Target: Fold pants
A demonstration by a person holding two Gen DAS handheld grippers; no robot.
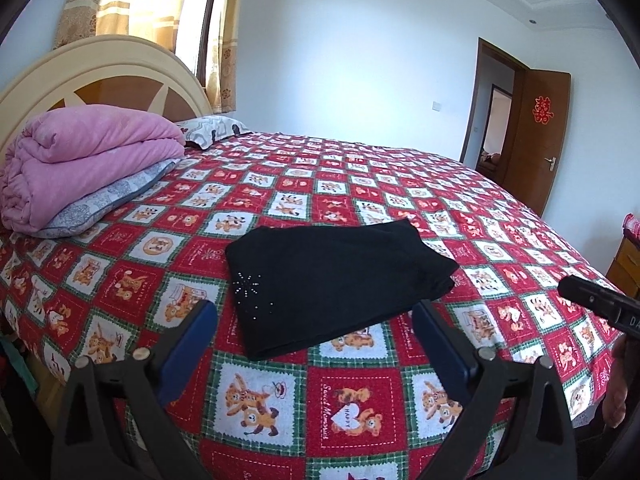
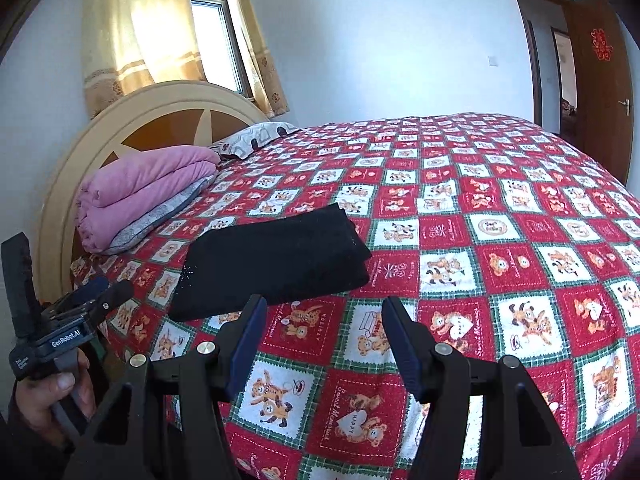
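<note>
I am looking along the left gripper point(image 1: 314, 344), and its jaws are standing wide apart with nothing between them, hovering above the bed point(image 1: 500, 216). The black pants point(image 1: 336, 280) are lying folded into a compact rectangle at the centre of the left wrist frame, resting flat on the red checked bear-print bedspread point(image 1: 348, 412), just beyond the blue pads. A small spray of pale studs point(image 1: 250, 286) is showing near the left edge of the fabric.

Through the right wrist view I am seeing the right gripper point(image 2: 324, 344) with its jaws also spread and holding nothing; the pants point(image 2: 276, 260) are sitting left of centre in that frame, ahead of the left fingertip and apart from it. At the lower left of the same frame a hand point(image 2: 52, 396) is gripping the handle of the other gripper point(image 2: 80, 298), whose jaws I am seeing only from the side.

In the upper left of both frames a pink quilt point(image 1: 80, 160) is lying folded on a grey pillow point(image 1: 108, 200) against the cream headboard point(image 1: 40, 76). A brown door point(image 1: 540, 140) is standing open at the right of the left wrist frame, with a curtained window point(image 2: 180, 32) behind the headboard.
</note>
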